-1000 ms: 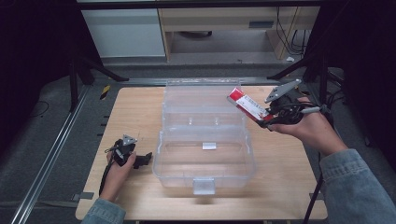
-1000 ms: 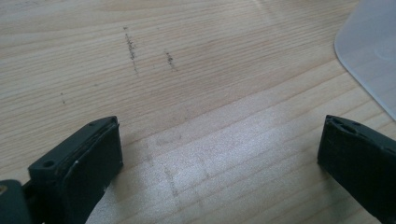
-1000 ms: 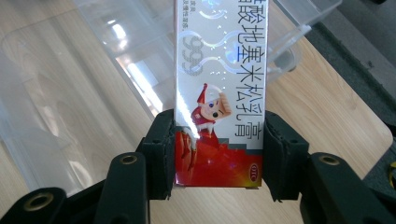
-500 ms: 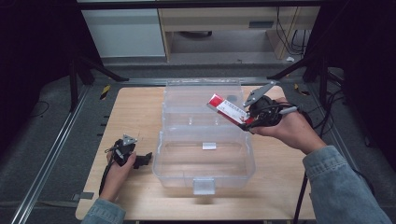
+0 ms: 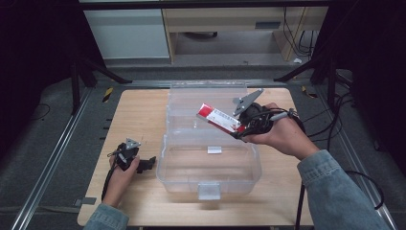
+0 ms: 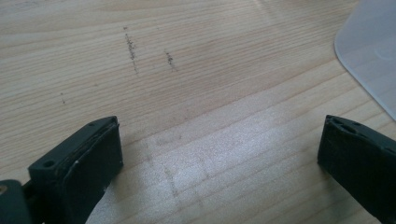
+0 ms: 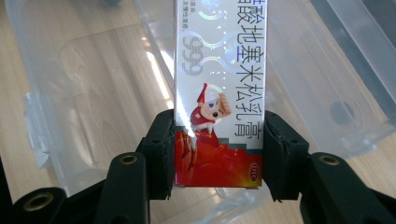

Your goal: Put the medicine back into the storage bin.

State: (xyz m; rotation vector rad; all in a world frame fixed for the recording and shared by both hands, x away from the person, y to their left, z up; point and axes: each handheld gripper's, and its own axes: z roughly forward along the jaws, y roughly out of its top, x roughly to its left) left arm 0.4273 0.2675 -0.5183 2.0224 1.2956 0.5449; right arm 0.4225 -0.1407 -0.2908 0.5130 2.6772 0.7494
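Surface: pale wooden table (image 5: 143,120) on a dark floor with metal rails at both sides; cabinets and cables behind.
Left gripper: the left gripper (image 5: 149,163) rests low on the wood just left of the bin, held in the left hand (image 5: 122,175). In the left gripper view its jaws stand spread wide with bare tabletop between them, pinching nothing; a rounded corner of clear plastic (image 6: 373,51) shows at the upper right.
Bin: clear plastic storage box (image 5: 208,165) at the table's middle, its lid (image 5: 210,98) thrown open toward the far edge; the near compartment looks empty.
Carton: red-and-white ointment box (image 5: 219,118) hangs tilted in the air above the bin's rear part.
Right gripper: the right gripper (image 5: 244,129) pinches the carton's red end, one pad on each long side, as the right gripper view shows (image 7: 218,135).
Doing it well: probably bring the carton over the open compartment, tip it flat, lower it inside the walls, and only then let go.
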